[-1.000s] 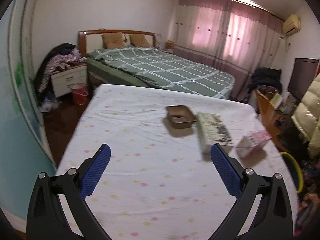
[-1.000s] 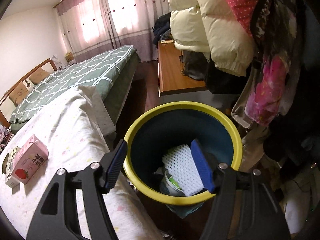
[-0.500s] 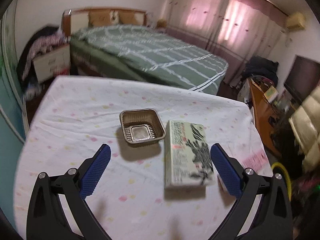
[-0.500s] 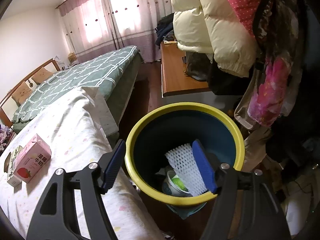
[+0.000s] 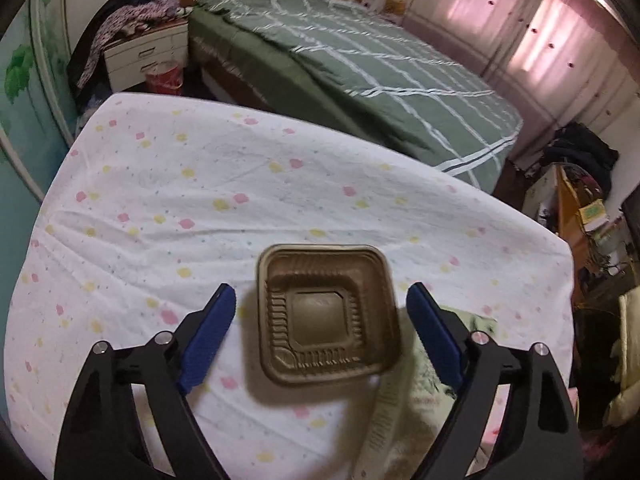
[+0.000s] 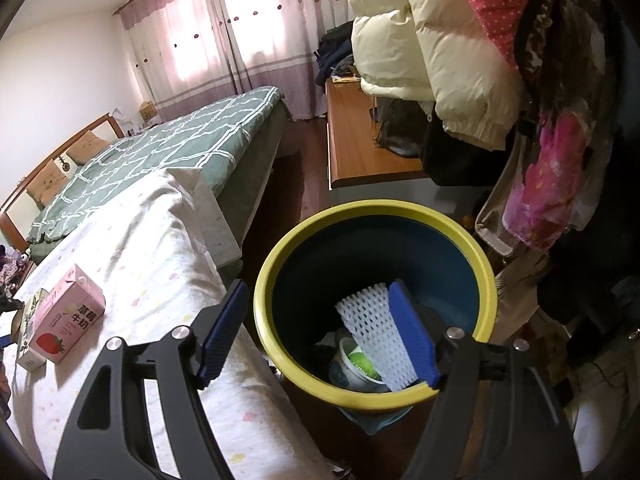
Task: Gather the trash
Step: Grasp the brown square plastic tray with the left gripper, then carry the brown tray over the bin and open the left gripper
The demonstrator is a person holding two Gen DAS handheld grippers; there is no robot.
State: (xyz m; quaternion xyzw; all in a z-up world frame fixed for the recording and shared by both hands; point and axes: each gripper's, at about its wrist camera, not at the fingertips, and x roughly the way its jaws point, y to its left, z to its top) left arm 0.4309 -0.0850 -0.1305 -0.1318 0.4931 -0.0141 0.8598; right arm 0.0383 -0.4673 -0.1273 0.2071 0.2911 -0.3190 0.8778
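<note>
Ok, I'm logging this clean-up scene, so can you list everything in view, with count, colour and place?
tray: 1, brown plastic, on the spotted sheet, between the left fingers, untouched
flat box: 1, pale printed, on the sheet right of the tray
carton: 1, pink, lying on the sheet
bin: 1, yellow rim, blue inside, beside the sheeted surface
foam net: 1, white, in the bin
cup: 1, white and green, in the bin
sheet: 1, white, pastel spots
bed: 1, green checked cover, behind
curtains: pink, at the window
coats: cream and red, hanging above the bin
left gripper: blue pads, closing around the tray
right gripper: blue pads, opening, empty, over the bin
</note>
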